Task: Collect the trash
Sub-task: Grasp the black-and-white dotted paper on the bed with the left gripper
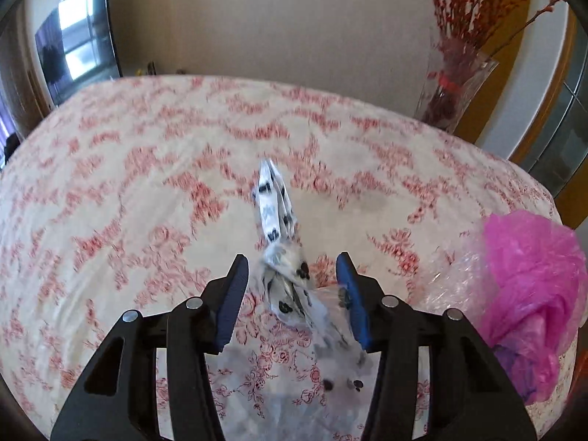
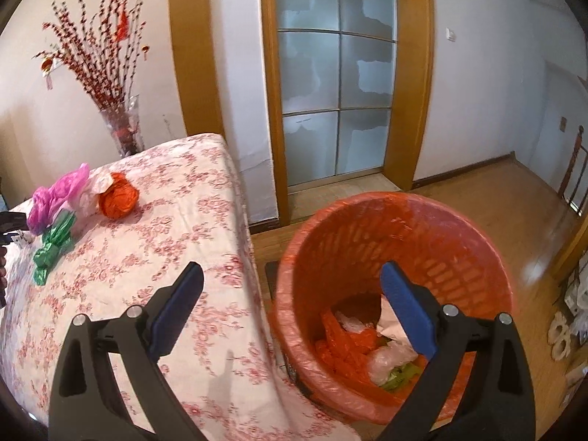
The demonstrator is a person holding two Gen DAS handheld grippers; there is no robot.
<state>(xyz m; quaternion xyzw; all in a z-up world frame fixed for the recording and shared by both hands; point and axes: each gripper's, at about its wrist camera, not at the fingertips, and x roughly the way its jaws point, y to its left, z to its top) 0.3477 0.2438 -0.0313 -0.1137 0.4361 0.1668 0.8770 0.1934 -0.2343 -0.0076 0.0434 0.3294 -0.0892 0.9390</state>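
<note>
A crumpled white wrapper with black spots (image 1: 273,213) lies on the floral tablecloth (image 1: 147,183), its clear plastic tail running back between the fingers of my left gripper (image 1: 292,257). The jaws stand apart; the right pad touches the plastic, the left pad does not. A pink plastic bag (image 1: 529,294) (image 2: 55,198) sits just to the right. In the right wrist view my right gripper (image 2: 291,266) is open and empty, straddling the table edge and the orange lined trash bin (image 2: 367,202), which holds several scraps. An orange crumpled ball (image 2: 117,194) and a green foil wrapper (image 2: 51,246) lie on the table.
A glass vase of red branches (image 1: 452,88) (image 2: 123,128) stands at the table's far corner. A clear plastic bag (image 1: 452,286) lies against the pink one. The bin stands on a wooden floor (image 2: 514,202) before a frosted glass door (image 2: 334,73). A dark screen (image 1: 81,36) hangs on the wall.
</note>
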